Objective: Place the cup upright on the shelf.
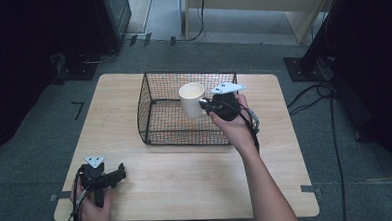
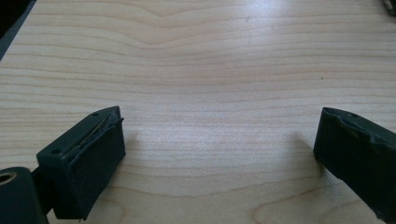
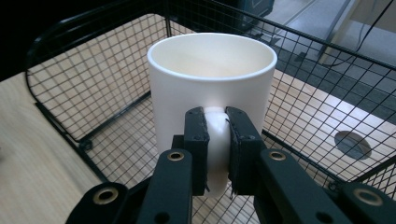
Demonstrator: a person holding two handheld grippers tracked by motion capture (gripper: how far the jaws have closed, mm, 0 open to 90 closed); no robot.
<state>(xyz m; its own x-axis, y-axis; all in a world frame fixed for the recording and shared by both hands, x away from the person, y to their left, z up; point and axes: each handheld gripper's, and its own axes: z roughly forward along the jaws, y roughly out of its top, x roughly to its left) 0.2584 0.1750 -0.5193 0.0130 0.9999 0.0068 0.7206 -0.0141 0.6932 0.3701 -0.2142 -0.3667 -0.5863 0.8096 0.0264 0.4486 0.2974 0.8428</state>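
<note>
Two black jaws of the right gripper (image 3: 217,140) are clenched on the handle of a white mug (image 3: 212,88), one pad on each side of it. The mug hangs upright over the inside of a black wire basket (image 1: 157,117), which stands on the wooden table (image 1: 187,176). The left gripper (image 2: 219,149) rests low near the table's front left corner, well apart from the basket, its jaws spread wide with bare wood between them.
</note>
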